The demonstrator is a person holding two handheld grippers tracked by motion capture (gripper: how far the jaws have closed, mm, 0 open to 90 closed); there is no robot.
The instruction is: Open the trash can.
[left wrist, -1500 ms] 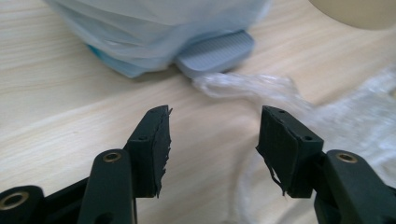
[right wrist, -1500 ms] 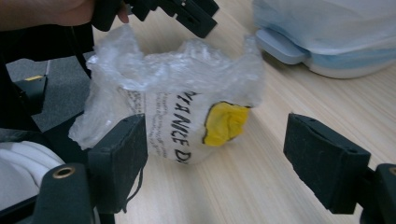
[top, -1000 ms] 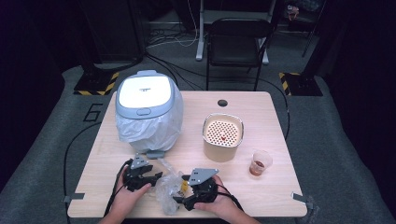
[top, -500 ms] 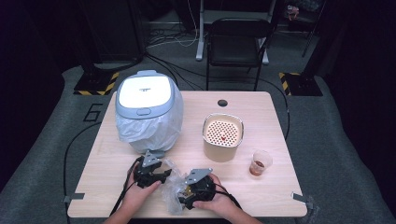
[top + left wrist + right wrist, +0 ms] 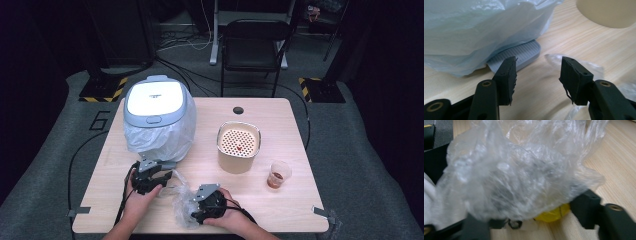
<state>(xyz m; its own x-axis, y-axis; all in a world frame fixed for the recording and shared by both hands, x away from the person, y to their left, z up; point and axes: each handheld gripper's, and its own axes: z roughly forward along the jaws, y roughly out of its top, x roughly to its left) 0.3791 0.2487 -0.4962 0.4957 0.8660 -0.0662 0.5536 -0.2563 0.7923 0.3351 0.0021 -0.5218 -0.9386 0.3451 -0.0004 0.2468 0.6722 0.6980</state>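
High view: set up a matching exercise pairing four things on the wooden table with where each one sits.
Things:
1. grey-lidded rice cooker wrapped in plastic
2. beige perforated-top container
3. small clear plastic cup
4. crumpled clear plastic bag

Places:
a. near edge, at the right gripper
b. far left
c. centre
d. right of the container

Pairs: 1-b, 2-c, 3-d, 4-a

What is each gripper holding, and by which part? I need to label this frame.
The right gripper has the crumpled clear plastic bag between its jaws, which have just been closing. The left gripper holds nothing.
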